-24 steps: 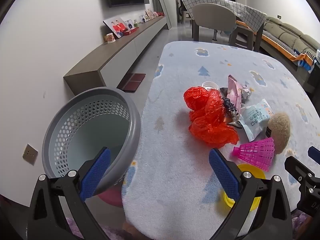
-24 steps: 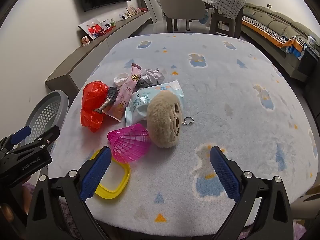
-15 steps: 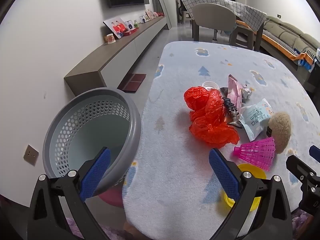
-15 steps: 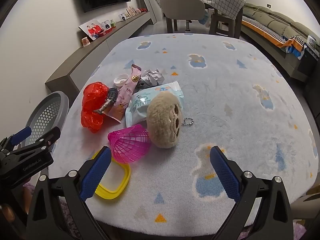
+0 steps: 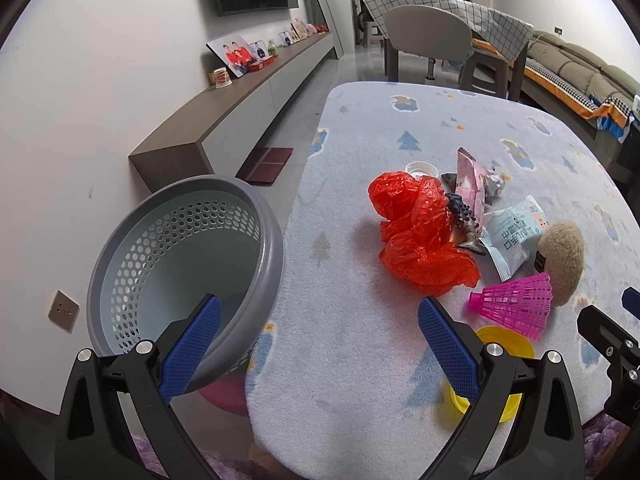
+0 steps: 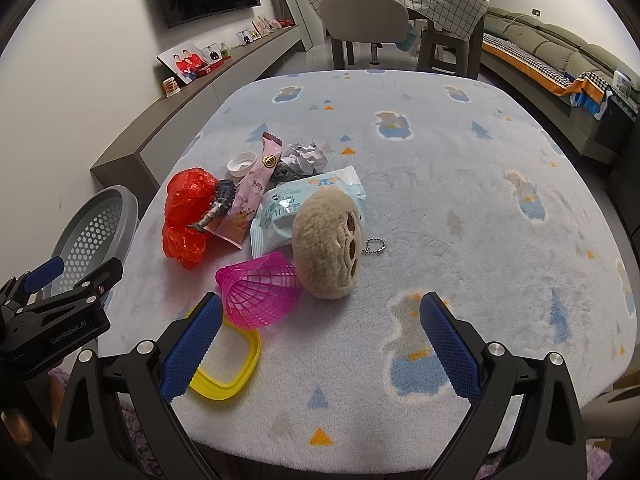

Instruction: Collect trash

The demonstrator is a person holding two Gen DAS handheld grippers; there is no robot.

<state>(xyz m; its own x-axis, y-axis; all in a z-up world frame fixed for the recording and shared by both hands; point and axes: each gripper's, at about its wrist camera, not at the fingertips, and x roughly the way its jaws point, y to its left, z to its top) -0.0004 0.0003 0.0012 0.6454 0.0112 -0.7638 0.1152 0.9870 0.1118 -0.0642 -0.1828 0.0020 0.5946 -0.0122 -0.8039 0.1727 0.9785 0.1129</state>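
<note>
Off the table's left edge sits the grey perforated basket (image 5: 180,264), and the left gripper (image 5: 316,344) hangs over that edge, jaws spread wide, nothing held. On the fleecy tablecloth (image 6: 460,184): crumpled red plastic bag (image 6: 186,212), pink snack wrapper (image 6: 252,192), pale blue packet (image 6: 288,204), pink shuttlecock (image 6: 260,288) touching a tan plush ball (image 6: 326,240). Right gripper (image 6: 320,344) spread apart too, empty, near the yellow lid (image 6: 236,364)

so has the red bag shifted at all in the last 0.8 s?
No. In the left wrist view the red bag lies just where it was, directly in front of the white cap, with the same spacing.
</note>
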